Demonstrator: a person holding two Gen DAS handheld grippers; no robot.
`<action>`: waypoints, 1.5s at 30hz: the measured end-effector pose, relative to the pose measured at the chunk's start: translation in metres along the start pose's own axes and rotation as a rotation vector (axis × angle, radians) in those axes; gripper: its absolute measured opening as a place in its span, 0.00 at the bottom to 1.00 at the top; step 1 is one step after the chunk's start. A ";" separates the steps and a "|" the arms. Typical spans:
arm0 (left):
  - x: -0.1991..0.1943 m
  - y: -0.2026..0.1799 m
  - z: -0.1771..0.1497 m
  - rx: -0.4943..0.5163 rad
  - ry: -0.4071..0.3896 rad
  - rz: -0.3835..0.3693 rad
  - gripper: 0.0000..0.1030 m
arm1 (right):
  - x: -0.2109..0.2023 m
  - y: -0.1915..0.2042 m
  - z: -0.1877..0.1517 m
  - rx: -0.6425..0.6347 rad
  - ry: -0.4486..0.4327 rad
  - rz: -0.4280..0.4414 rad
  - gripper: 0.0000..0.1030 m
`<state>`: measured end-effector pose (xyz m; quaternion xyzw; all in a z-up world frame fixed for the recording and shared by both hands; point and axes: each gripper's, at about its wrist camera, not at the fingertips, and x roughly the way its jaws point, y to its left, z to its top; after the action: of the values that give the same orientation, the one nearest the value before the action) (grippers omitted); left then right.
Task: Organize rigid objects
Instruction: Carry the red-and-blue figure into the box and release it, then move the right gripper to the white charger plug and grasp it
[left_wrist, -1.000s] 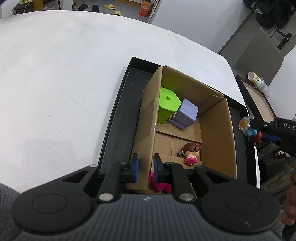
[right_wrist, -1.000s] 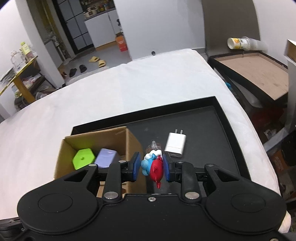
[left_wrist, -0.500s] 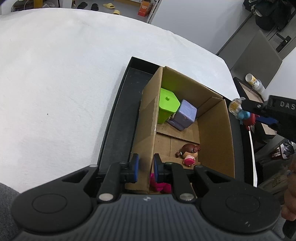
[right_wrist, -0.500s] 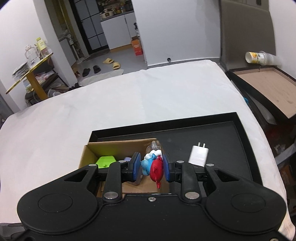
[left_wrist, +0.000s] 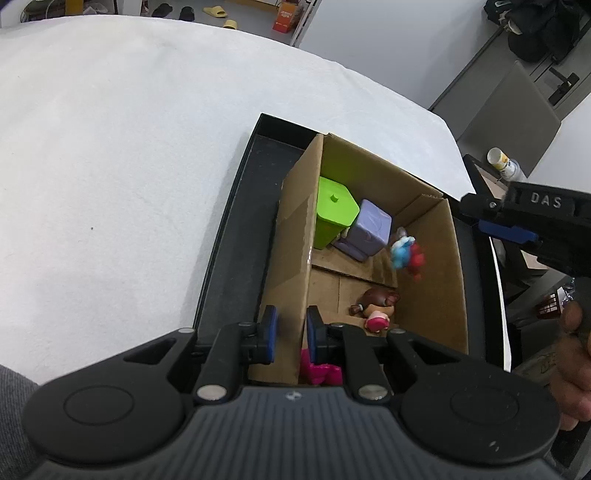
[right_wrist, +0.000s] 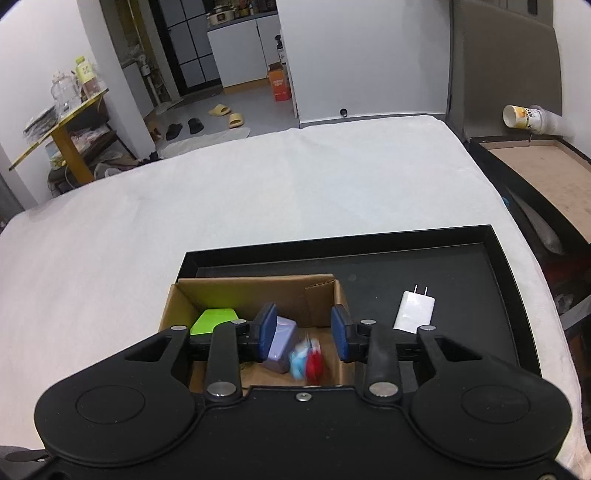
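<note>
1. Left wrist view: our left gripper (left_wrist: 289, 334) is clenched on the cardboard box (left_wrist: 428, 273) wall, a thin, stiff edge that should hold steady. The small blue-red figurine (left_wrist: 407, 256) is blurred inside the box, free of any fingers.

2. Right wrist view: our right gripper (right_wrist: 304, 332) has just been opening; its fingers touch nothing. The figurine looks light and hard. The white charger (right_wrist: 414, 311) on the black tray (right_wrist: 502, 266) seems smooth; we would grip its flat sides.

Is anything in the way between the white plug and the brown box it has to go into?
Only the cardboard box's own wall. The white charger plug lies beside it on the black tray; the tray floor between them looks bare.
</note>
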<state>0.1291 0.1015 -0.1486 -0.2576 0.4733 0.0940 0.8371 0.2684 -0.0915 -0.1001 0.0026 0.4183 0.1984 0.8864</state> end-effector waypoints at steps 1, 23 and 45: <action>0.000 0.000 0.000 0.001 -0.001 0.003 0.14 | -0.001 -0.002 0.000 0.003 0.000 0.001 0.33; 0.002 -0.004 0.000 0.007 -0.001 0.026 0.14 | -0.001 -0.068 -0.016 0.118 0.015 -0.066 0.41; 0.015 -0.015 0.001 0.043 0.007 0.092 0.14 | 0.071 -0.096 -0.016 0.144 0.118 -0.042 0.44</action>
<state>0.1442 0.0880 -0.1550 -0.2178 0.4895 0.1214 0.8356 0.3307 -0.1577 -0.1790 0.0458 0.4828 0.1492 0.8617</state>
